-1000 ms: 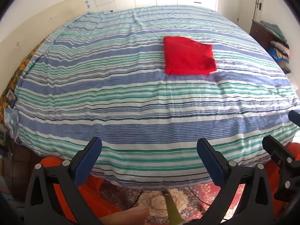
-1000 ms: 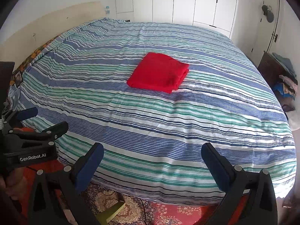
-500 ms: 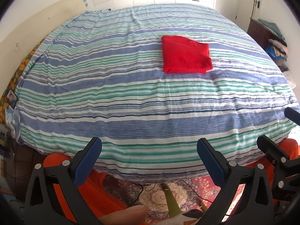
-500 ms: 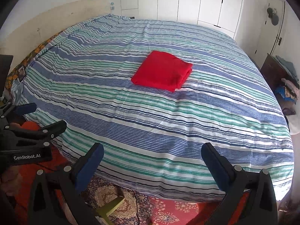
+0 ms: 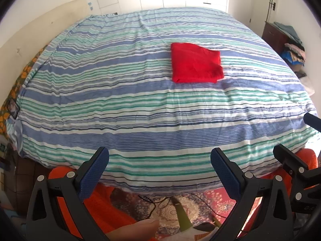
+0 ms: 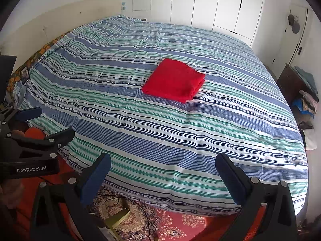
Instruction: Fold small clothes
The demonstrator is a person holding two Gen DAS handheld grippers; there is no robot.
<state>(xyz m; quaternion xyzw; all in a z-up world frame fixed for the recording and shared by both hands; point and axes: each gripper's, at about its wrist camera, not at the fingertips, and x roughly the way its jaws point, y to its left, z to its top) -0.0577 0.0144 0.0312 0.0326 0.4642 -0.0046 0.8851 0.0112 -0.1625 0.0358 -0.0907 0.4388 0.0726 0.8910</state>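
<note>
A red garment [image 5: 195, 62] lies folded into a flat square on the striped bedspread [image 5: 120, 104], right of the bed's middle; it also shows in the right wrist view [image 6: 174, 80]. My left gripper [image 5: 159, 166] is open and empty, held off the near edge of the bed, far from the garment. My right gripper [image 6: 163, 170] is open and empty too, also back past the bed's near edge. In the right wrist view the left gripper [image 6: 43, 124] shows at the left edge. In the left wrist view the right gripper [image 5: 297, 140] shows at the right edge.
A patterned red rug [image 6: 176, 223] with a cable and a yellow-green object [image 6: 119, 218] lies below the bed's edge. A dark cabinet with piled clothes [image 6: 301, 88] stands at the right. White wardrobe doors [image 6: 200, 4] line the far wall. A headboard [image 6: 60, 22] runs along the left.
Both grippers have drawn back and up from the bed, so the bed and red garment look smaller and farther. Both stay open. The garment has not moved.
</note>
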